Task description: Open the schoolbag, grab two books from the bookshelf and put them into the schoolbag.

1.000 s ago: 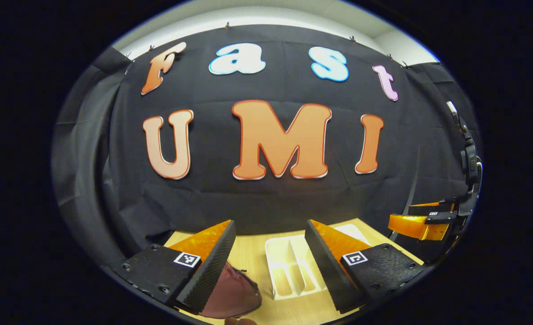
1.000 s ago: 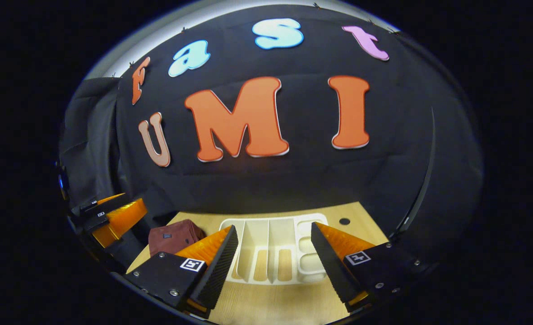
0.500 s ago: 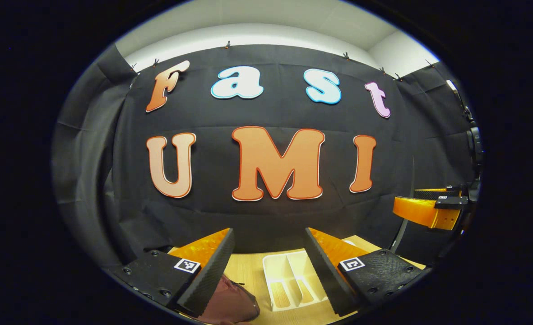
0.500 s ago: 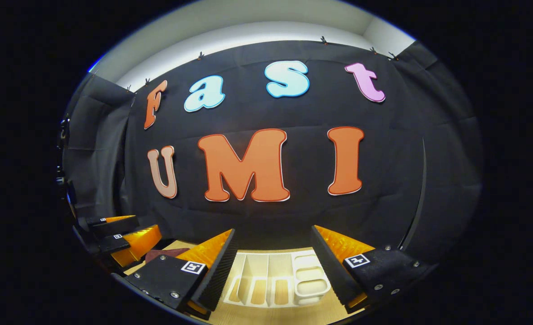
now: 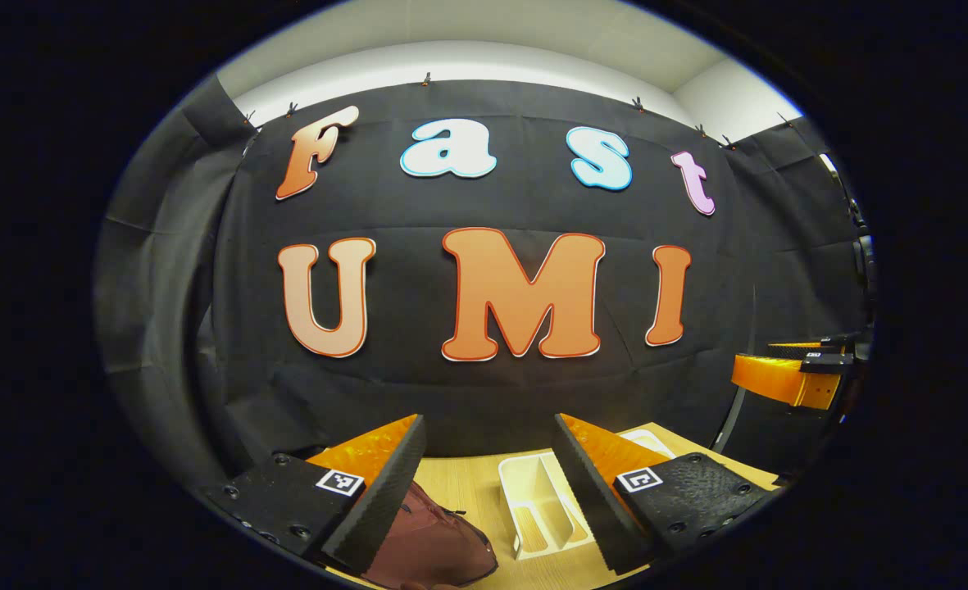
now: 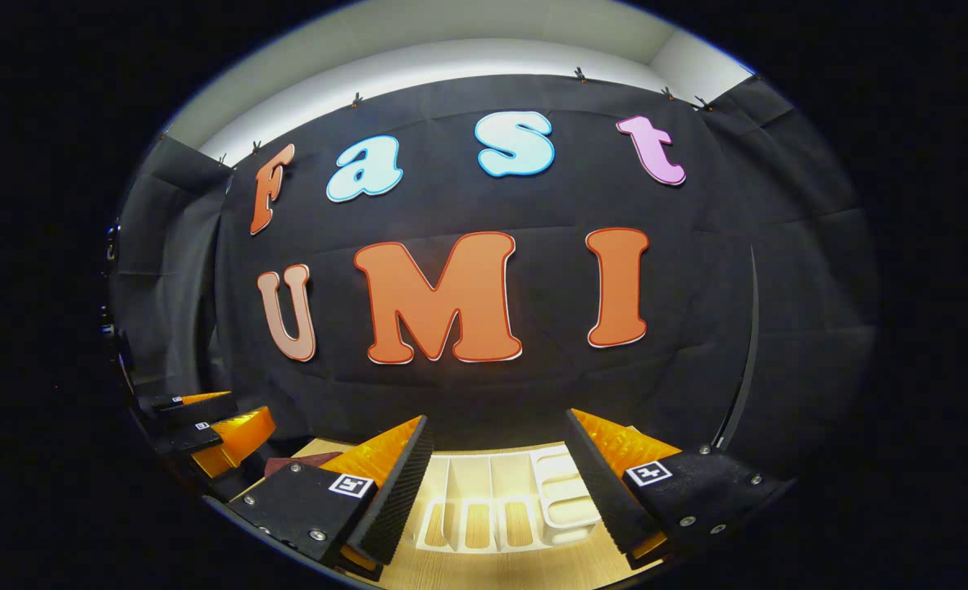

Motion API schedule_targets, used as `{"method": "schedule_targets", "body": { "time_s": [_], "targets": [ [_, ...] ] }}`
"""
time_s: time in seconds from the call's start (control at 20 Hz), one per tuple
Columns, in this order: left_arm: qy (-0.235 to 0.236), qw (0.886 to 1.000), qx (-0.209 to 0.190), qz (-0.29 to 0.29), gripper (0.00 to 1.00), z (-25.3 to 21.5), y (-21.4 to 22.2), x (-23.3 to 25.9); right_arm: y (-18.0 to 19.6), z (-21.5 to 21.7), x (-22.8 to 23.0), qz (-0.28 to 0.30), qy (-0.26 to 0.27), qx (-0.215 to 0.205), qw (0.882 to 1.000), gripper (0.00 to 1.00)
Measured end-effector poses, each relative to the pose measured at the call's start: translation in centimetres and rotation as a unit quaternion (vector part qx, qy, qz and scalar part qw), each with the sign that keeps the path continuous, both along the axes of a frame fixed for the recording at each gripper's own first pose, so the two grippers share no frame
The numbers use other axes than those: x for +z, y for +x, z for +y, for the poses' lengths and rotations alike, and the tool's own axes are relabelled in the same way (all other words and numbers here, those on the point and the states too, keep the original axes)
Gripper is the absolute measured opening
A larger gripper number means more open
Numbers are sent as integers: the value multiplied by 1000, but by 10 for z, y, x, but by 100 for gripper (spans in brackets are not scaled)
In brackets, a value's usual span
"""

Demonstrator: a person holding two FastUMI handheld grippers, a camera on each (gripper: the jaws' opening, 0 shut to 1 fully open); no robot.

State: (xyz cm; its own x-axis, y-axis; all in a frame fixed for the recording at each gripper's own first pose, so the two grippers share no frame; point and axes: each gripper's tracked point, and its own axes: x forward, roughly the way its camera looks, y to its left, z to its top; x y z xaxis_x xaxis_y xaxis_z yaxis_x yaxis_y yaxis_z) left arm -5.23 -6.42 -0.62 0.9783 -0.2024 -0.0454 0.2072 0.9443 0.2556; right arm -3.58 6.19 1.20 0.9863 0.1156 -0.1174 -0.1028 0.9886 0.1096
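Observation:
In the left gripper view a maroon schoolbag [image 5: 438,541] lies on the wooden table [image 5: 459,483], just under my left gripper [image 5: 490,467], which is open and holds nothing. A white slotted bookshelf [image 5: 537,504] stands to the right of the bag. My right gripper [image 5: 787,378] hovers at the far right edge. In the right gripper view my right gripper [image 6: 496,467] is open and empty above the white bookshelf [image 6: 492,508], whose visible slots stand empty. A sliver of the schoolbag [image 6: 291,465] peeks out at the left, below the left gripper [image 6: 209,419].
The booth's black cloth wall [image 5: 484,393] rises close behind the table. A pale ceiling strip [image 6: 451,57] runs above it. A bare band of tabletop [image 6: 484,569] lies in front of the bookshelf.
Both views have tilted up off the table, so less of the bag and bookshelf shows than a second ago. The left view has since swung slightly left; both grippers stayed open.

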Motion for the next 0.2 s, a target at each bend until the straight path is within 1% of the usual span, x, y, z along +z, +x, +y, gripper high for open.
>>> {"method": "schedule_targets", "body": {
  "time_s": [0.2],
  "targets": [
    [-2, 1000, -1, 5, 96, 11, -9, -4, -15, 4, -8, 15, 4, -8, 1000, 96]
  ]
}}
